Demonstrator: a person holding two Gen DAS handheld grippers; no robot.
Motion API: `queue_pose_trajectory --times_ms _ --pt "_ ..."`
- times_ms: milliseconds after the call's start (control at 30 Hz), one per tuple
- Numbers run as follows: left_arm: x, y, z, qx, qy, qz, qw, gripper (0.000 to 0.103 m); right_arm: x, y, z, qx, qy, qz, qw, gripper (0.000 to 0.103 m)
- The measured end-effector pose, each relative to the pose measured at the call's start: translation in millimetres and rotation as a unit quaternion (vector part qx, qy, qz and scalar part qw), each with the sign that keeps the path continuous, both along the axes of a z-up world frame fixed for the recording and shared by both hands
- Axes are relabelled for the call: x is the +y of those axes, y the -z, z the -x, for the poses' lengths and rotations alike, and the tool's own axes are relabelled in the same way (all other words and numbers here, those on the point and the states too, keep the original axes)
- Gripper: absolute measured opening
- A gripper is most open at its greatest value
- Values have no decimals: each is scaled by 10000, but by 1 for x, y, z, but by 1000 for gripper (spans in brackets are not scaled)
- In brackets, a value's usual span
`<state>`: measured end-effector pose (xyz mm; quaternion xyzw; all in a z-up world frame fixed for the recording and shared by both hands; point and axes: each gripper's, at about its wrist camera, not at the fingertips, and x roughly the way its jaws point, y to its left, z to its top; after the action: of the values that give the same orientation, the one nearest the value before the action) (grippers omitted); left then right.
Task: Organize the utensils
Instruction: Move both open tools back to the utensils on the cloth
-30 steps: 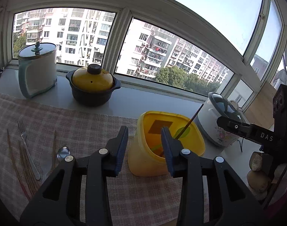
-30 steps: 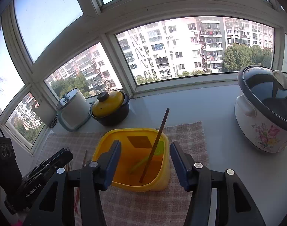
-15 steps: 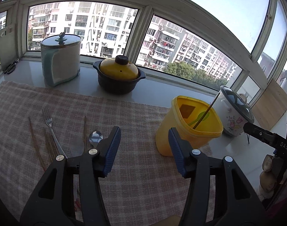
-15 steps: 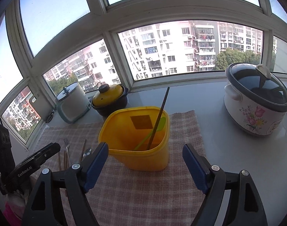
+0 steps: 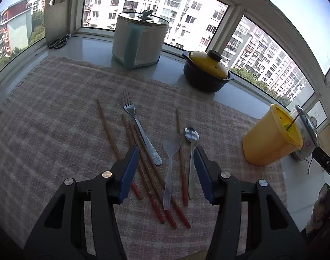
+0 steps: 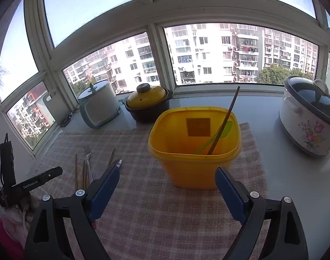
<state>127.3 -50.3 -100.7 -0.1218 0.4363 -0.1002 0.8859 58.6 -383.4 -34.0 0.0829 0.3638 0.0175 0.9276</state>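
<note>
The square yellow plastic tub (image 6: pixel 194 149) already holds one brown chopstick (image 6: pixel 224 119) and a green spoon (image 6: pixel 216 136). The steel fork (image 5: pixel 140 127), spoons and remaining chopsticks (image 5: pixel 143 162) lie on the checked cloth (image 5: pixel 45 119). Both the left gripper (image 5: pixel 165 169) and the right gripper (image 6: pixel 167 190) are open and empty, the right one's fingers having just widened.

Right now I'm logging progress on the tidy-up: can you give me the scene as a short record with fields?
container: yellow tub on checked cloth
already in tub: one chopstick, green utensil
still on cloth: fork, metal spoon, clear plastic spoon, loose chopsticks
left tongs: open, above the loose utensils
right tongs: open, just been widening, nothing between them
</note>
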Motion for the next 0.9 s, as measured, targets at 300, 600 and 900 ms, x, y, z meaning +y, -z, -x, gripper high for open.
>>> queue_pose_trajectory --times_ms 300,600,900 --pt "44 20 -1 304 -84 146 9994 48 61 23 -28 456 -712 210 9962 93" --pt "71 44 -8 628 -224 377 9971 37 99 58 -56 1100 -1064 148 9881 83" --pt "76 58 -23 827 -272 382 9955 34 120 85 -88 1783 -1287 -23 9755 61"
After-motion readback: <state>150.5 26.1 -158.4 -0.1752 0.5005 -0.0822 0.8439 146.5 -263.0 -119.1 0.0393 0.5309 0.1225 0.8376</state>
